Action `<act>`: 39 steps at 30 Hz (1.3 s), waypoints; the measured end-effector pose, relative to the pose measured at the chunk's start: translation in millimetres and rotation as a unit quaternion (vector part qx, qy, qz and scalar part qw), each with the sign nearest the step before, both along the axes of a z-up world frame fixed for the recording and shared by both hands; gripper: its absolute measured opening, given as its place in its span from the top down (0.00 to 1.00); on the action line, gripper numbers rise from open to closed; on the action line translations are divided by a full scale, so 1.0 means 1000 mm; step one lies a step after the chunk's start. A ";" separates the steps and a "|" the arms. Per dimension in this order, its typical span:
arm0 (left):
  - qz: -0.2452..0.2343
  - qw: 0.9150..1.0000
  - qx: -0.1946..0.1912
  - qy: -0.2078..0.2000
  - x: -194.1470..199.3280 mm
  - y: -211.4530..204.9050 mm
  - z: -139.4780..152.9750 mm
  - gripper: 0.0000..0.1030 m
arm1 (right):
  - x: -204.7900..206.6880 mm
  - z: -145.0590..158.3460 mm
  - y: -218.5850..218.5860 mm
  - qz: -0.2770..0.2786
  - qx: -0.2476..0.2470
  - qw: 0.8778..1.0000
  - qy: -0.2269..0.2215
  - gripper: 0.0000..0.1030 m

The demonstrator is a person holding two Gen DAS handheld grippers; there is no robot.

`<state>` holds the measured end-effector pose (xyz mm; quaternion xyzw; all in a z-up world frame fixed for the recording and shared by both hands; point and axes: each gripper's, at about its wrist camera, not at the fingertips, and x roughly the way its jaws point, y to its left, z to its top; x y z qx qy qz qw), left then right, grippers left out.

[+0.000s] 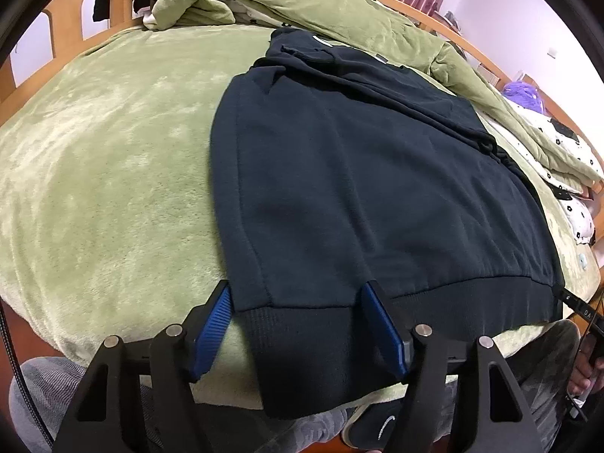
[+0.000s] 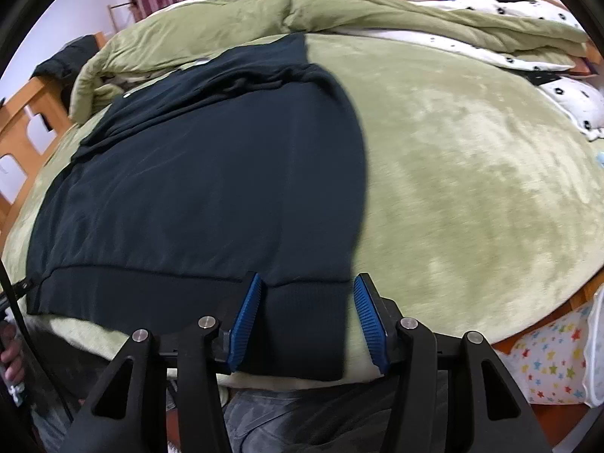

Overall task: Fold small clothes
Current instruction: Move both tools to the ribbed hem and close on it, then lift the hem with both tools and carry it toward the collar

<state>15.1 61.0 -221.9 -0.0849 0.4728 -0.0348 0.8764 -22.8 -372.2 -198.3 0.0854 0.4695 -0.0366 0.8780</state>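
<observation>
Hem (image 1: 377, 309) of the dark top (image 1: 358, 173) lies at the bed's (image 1: 113, 151) near edge, its long axis running away from that edge, collar farthest. Left gripper (image 1: 298, 321) and right gripper (image 2: 305, 313) straddle the hem's two corners, jaws apart, gripping nothing. Likely step: seizing the hem; next both should close, then carry it toward the collar.

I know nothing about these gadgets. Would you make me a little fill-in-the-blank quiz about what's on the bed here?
1. The dark navy sweatshirt lies spread flat on a fuzzy blanket whose colour is ____.
2. Each gripper's ribbed fingers are coloured ____.
3. The left gripper and right gripper each straddle a corner of the sweatshirt's ribbed ____.
4. The bed frame is made of ____.

Missing words: green; blue; hem; wood.
</observation>
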 end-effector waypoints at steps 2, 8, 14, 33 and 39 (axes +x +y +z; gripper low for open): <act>0.000 1.000 0.009 -0.002 0.002 -0.005 -0.001 0.39 | 0.004 -0.005 0.005 -0.006 -0.009 1.000 0.003 0.53; 0.005 0.999 0.041 -0.010 0.006 -0.009 0.009 0.79 | 0.007 -0.002 0.008 0.002 -0.019 1.000 -0.004 0.84; 0.007 0.999 -0.003 -0.045 -0.002 0.007 0.037 0.88 | -0.002 0.025 0.000 0.002 0.017 0.999 -0.045 0.89; 0.018 0.995 -0.037 -0.096 -0.063 0.026 0.080 0.89 | -0.067 0.081 0.004 0.014 0.058 0.991 -0.123 0.91; 0.015 0.994 -0.019 -0.108 -0.076 0.021 0.093 0.89 | -0.086 0.095 0.009 0.018 0.055 0.989 -0.134 0.90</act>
